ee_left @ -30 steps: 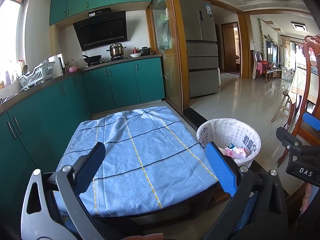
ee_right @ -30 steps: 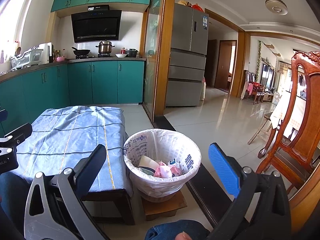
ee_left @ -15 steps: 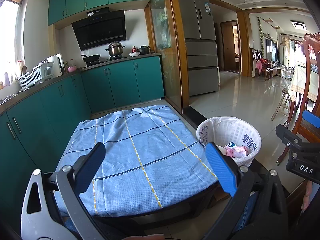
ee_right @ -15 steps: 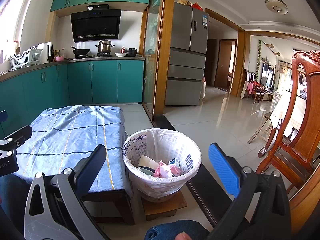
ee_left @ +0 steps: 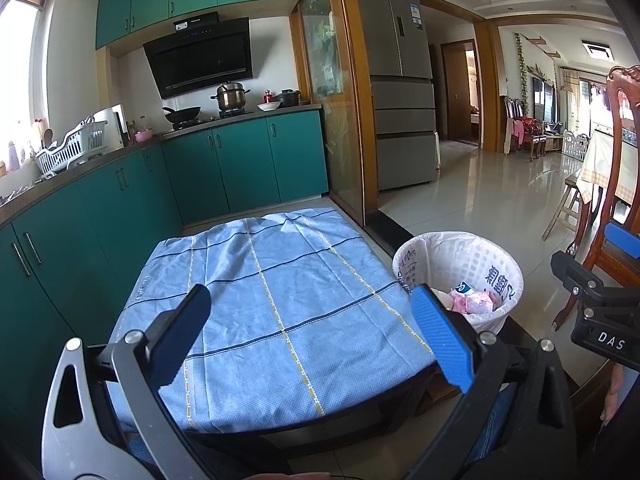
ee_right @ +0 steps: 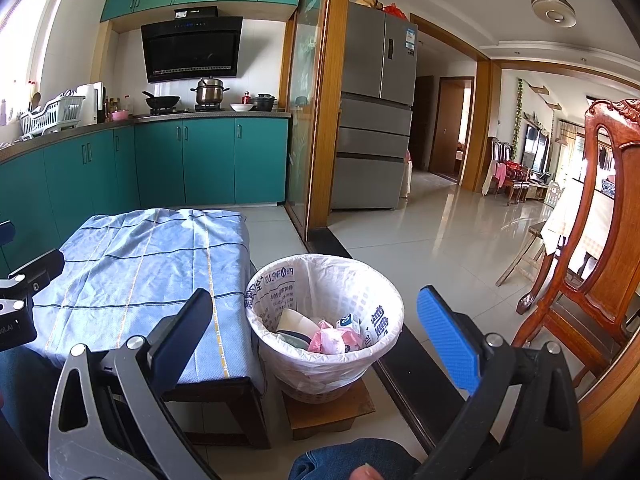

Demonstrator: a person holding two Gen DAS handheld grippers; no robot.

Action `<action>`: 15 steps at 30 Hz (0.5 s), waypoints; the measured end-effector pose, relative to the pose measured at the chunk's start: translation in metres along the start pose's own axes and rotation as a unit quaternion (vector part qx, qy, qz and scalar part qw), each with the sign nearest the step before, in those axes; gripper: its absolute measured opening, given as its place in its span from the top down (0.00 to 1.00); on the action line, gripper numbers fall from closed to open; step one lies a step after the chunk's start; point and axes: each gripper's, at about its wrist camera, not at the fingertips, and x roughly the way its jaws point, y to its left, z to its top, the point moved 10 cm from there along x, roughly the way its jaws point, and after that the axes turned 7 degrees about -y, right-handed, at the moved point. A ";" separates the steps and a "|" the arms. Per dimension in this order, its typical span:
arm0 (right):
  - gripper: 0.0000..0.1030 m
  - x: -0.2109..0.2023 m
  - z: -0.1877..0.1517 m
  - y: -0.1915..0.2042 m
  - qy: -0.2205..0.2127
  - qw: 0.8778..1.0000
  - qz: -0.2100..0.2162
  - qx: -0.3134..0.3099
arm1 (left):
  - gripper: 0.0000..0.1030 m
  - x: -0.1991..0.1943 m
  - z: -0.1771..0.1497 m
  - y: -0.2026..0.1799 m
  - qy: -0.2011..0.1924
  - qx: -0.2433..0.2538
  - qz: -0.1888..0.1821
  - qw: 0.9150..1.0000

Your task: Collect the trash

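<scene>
Both claws hanging apart, gripping nothing: left claw [ee_left: 310,330] over the cloth-covered tabletop [ee_left: 280,280], right claw [ee_right: 316,330] facing the lined bin [ee_right: 324,280] holding trash [ee_right: 332,338].

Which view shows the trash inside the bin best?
The right wrist view: it looks down into the lined bin, showing the pink wrapper and a cup. In the left wrist view, the left gripper's blue finger covers part of the bin.
</scene>
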 end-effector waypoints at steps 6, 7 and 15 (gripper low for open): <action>0.03 0.005 -0.007 0.003 0.004 1.000 0.001 0.001 | 0.03 0.002 -0.001 0.000 0.000 0.002 0.004 1.000; 0.03 0.006 -0.008 0.004 0.005 1.000 0.001 0.001 | 0.03 0.003 -0.002 0.001 -0.001 0.004 0.007 1.000; 0.03 0.010 -0.014 0.005 0.014 1.000 0.001 0.001 | 0.03 0.010 -0.006 0.004 -0.002 0.008 0.016 1.000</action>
